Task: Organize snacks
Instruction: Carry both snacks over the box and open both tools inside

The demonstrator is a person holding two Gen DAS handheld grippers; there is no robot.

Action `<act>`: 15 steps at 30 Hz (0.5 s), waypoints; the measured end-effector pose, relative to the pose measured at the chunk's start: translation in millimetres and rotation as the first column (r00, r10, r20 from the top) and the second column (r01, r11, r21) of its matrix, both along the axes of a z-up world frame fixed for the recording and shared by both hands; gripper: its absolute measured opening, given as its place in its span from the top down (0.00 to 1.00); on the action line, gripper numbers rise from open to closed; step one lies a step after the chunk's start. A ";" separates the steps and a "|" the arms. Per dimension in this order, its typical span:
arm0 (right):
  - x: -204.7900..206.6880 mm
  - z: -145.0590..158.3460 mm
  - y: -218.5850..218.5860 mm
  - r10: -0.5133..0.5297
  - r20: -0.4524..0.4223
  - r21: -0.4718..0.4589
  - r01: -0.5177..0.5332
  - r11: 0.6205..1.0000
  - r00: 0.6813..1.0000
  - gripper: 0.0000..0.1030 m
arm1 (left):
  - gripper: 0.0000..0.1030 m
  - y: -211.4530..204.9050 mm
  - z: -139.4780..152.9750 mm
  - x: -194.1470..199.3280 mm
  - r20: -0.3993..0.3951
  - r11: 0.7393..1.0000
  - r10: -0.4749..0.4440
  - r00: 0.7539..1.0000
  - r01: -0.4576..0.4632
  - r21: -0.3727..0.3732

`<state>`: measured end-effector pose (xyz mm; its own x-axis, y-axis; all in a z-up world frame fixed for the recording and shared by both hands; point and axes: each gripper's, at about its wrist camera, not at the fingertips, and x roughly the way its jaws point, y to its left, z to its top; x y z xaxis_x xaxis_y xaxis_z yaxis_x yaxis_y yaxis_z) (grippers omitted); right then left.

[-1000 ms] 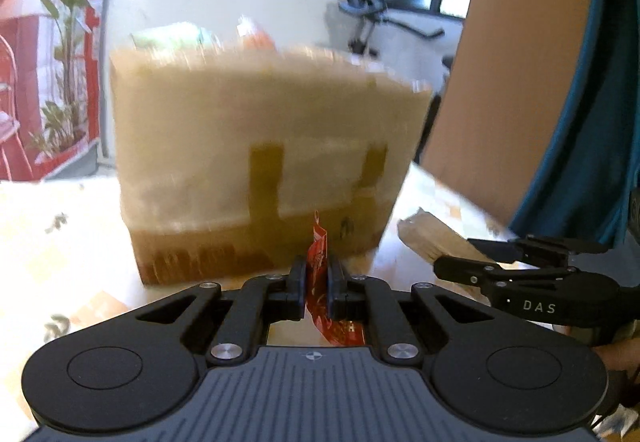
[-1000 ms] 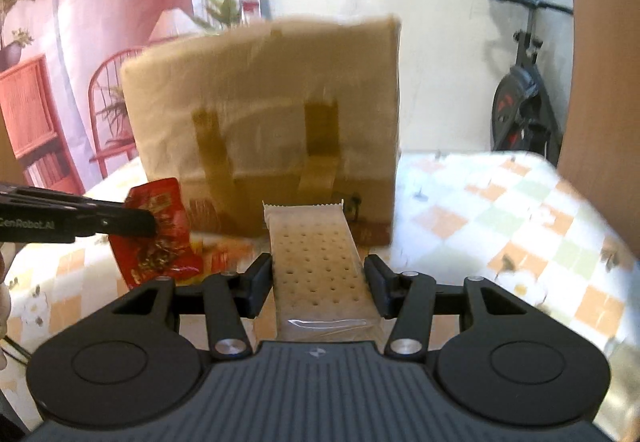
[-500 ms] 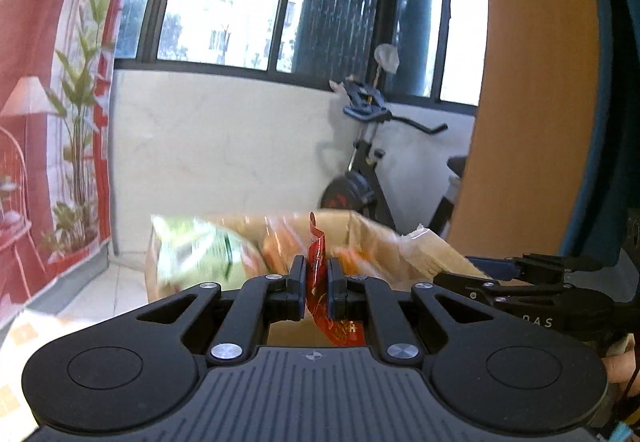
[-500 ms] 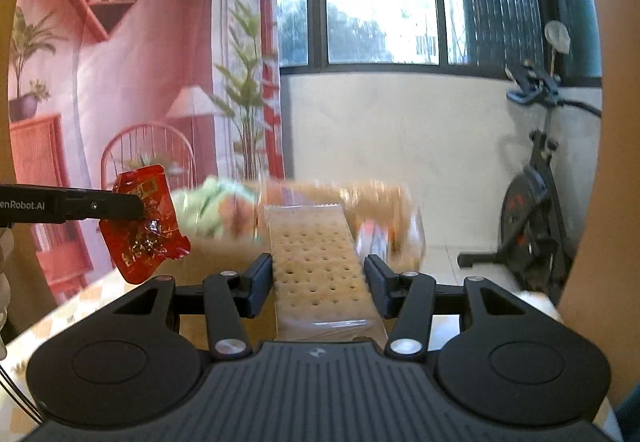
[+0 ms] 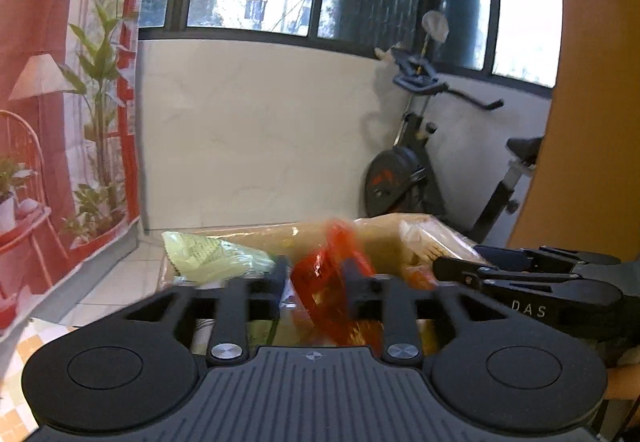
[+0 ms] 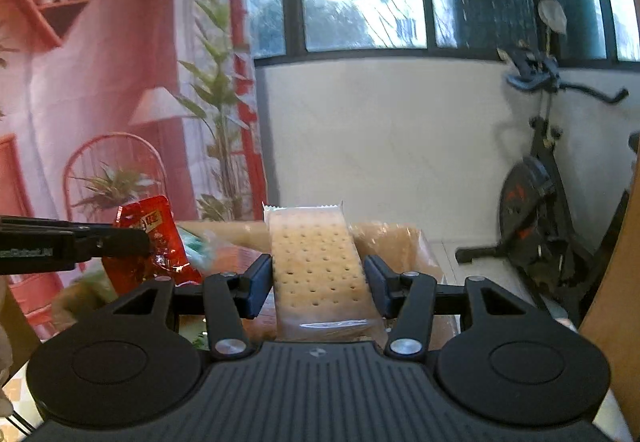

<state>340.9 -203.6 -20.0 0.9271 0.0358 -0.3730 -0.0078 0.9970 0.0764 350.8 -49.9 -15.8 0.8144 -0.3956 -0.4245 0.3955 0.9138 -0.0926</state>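
My left gripper (image 5: 316, 278) is open above the open cardboard box (image 5: 384, 230). The red snack packet (image 5: 332, 290) sits loose and blurred between its spread fingers. The packet also shows in the right wrist view (image 6: 154, 246), beside the left gripper's fingers (image 6: 104, 242). My right gripper (image 6: 319, 280) is shut on a clear pack of pale crackers (image 6: 316, 262) and holds it over the box (image 6: 404, 246). A green snack bag (image 5: 212, 254) lies in the box at the left.
An exercise bike (image 5: 416, 161) stands by the white wall behind the box. A red printed backdrop (image 6: 100, 101) with plants hangs at the left. An orange panel (image 5: 592, 121) is at the right. The patterned tabletop (image 5: 16, 354) shows at bottom left.
Both grippers have risen from the box's side to above its open top. My left gripper has opened and the red packet has come loose between its fingers.
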 end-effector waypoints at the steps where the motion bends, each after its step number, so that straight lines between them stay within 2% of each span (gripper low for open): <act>1: 5.3 -3.5 -1.7 -0.008 -0.017 0.009 0.008 1.000 1.000 0.46 | 0.41 0.3 -0.3 0.2 0.001 1.000 0.003 1.000 -0.003 0.006; 2: 9.1 -6.1 -3.5 -0.012 -0.028 0.019 0.012 1.000 1.000 0.45 | 0.35 2.2 -0.6 -1.8 0.004 1.000 0.005 1.000 -0.005 0.009; 6: 7.3 -9.9 -5.1 -0.013 -0.030 -0.002 0.013 1.000 0.999 0.27 | 0.30 10.5 1.9 -9.7 0.017 1.000 0.003 1.000 -0.003 0.015; 10: -13.1 -7.1 -0.6 0.011 0.013 -0.040 -0.010 0.999 1.000 0.20 | 0.29 22.7 4.0 -18.8 0.017 1.000 0.016 1.000 -0.016 0.006; 15: -43.1 -6.3 1.6 0.024 0.030 -0.023 -0.023 0.999 0.999 0.16 | 0.29 44.7 3.6 -37.1 0.012 0.999 0.032 0.999 -0.031 -0.021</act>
